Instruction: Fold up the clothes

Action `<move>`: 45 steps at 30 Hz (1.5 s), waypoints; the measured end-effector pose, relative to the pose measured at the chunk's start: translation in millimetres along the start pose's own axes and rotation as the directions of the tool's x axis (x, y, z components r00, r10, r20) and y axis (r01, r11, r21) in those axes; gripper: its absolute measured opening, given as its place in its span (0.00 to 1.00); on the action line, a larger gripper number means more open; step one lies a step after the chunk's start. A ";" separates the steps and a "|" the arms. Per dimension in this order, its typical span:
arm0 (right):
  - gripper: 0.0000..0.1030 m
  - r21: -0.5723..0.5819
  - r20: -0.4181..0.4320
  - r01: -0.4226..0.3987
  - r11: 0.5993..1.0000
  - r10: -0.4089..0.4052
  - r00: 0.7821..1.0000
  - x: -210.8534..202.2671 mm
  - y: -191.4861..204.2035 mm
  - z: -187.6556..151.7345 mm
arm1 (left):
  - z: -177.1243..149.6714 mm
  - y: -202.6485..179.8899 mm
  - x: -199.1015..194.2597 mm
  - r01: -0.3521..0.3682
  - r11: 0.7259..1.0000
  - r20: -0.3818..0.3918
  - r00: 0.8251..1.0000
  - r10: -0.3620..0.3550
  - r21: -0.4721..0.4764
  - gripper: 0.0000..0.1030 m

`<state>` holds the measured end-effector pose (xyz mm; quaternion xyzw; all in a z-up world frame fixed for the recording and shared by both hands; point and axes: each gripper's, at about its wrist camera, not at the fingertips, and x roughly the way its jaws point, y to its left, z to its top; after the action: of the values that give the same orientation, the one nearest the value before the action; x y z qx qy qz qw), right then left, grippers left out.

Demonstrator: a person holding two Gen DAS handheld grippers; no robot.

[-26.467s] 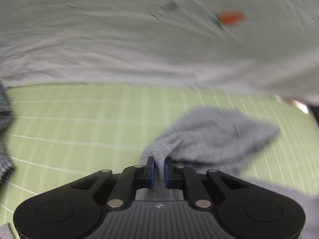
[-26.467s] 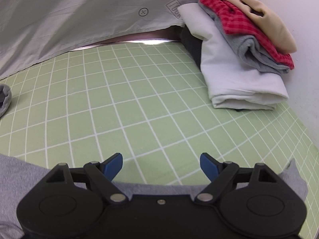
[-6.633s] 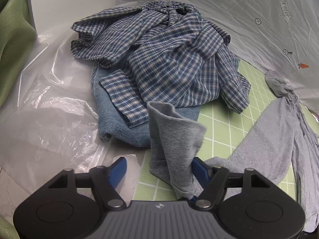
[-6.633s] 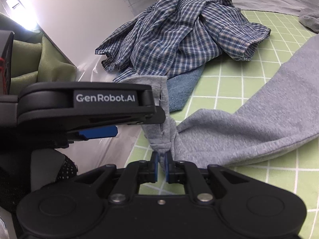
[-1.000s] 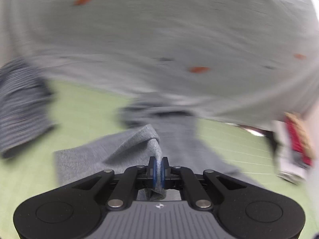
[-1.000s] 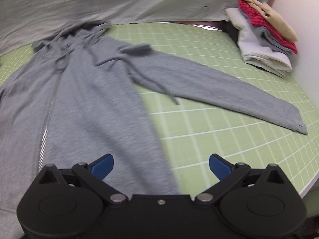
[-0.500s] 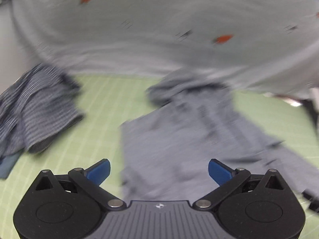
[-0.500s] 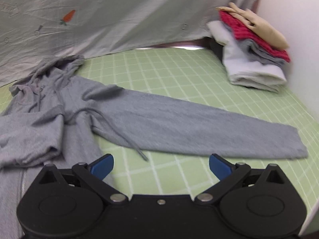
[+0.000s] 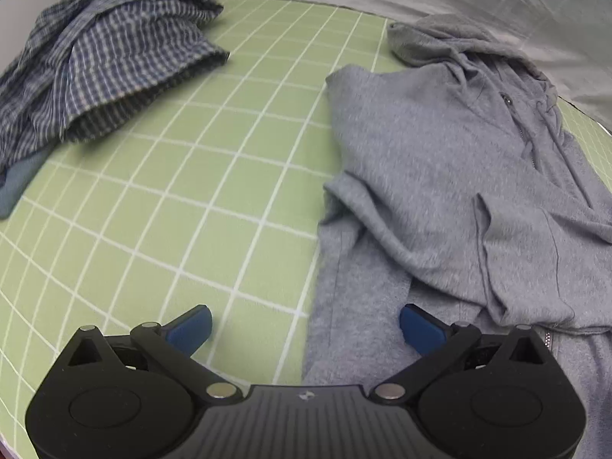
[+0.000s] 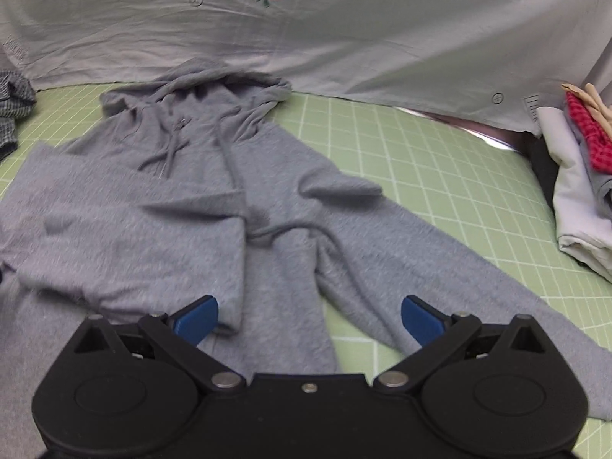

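A grey zip hoodie (image 10: 160, 206) lies face up on the green grid mat (image 10: 440, 160), hood toward the back sheet. Its left sleeve is folded across the chest (image 9: 459, 222); its right sleeve (image 10: 459, 267) stretches out toward the front right. My left gripper (image 9: 304, 325) is open and empty, above the hoodie's left edge. My right gripper (image 10: 310, 319) is open and empty, above the hoodie's lower body by the right sleeve.
A crumpled blue checked shirt (image 9: 99, 57) lies at the mat's left, over a blue cloth (image 9: 15, 183). A stack of folded clothes (image 10: 581, 191) sits at the right. A grey sheet with carrot prints (image 10: 306, 19) hangs along the back.
My left gripper let go of the left sleeve, which now lies folded over the chest, and drew back open. My right gripper stayed open and swung left over the hoodie body.
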<state>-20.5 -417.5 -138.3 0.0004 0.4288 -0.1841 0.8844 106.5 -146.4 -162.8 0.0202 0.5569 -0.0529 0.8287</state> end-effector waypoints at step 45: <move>1.00 0.019 0.036 0.198 0.980 -0.199 0.979 23.6 -53.0 2.1 | 15.5 -33.5 -2.0 -0.029 0.990 0.056 0.998 0.022 0.139 1.00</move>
<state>-22.8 -474.9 -146.6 -0.0388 0.4085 -0.2747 0.8696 116.4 -181.0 -154.2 0.0837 0.5288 -0.0816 0.8407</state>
